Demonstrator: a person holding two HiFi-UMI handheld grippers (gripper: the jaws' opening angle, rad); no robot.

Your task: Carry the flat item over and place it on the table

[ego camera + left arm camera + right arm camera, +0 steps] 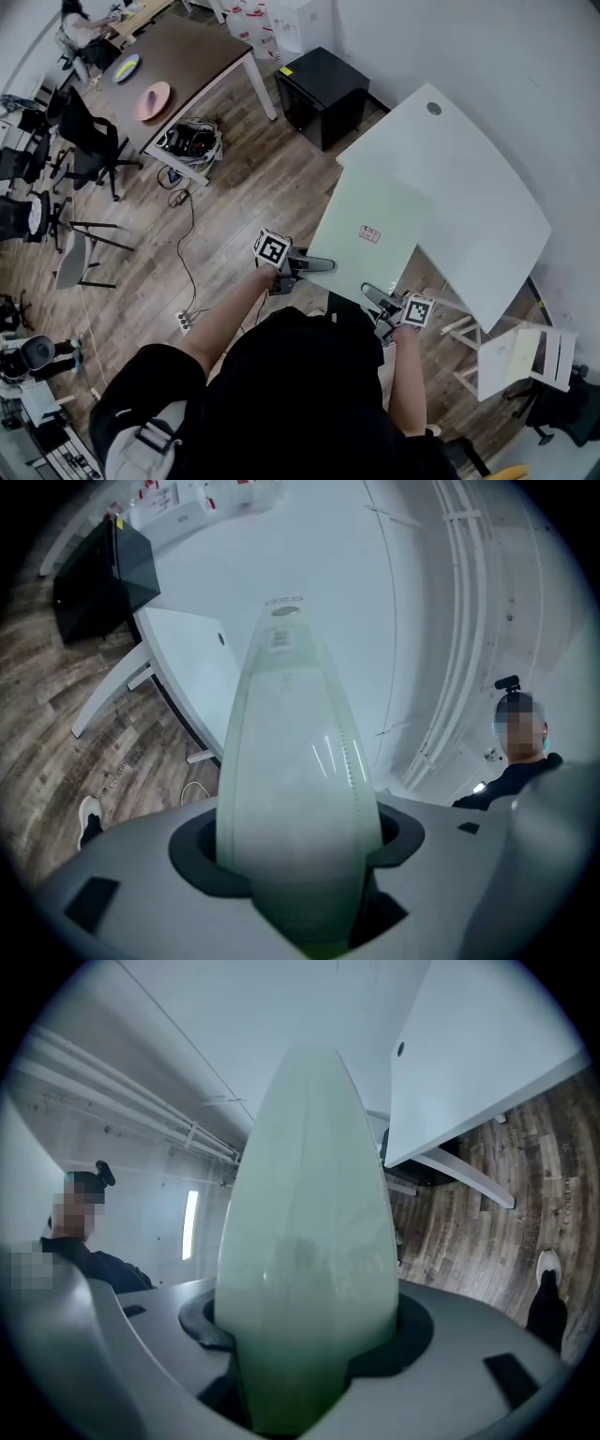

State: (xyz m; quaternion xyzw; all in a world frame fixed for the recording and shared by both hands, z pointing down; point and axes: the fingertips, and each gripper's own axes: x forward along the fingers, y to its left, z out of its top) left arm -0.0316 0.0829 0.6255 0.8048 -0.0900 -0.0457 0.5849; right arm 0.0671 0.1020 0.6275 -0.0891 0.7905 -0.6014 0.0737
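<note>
While the board (375, 234) is held above the floor, its near corners are clamped in the left gripper (317, 265) and the right gripper (373, 294), whose wide-set jaws are filled by it. Its far edge is seen overlapping the white table (469, 178). A black cabinet (323, 89) is set just beside that table.

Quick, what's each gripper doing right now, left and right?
Left gripper: shut on the pale green board.
Right gripper: shut on the same board.
</note>
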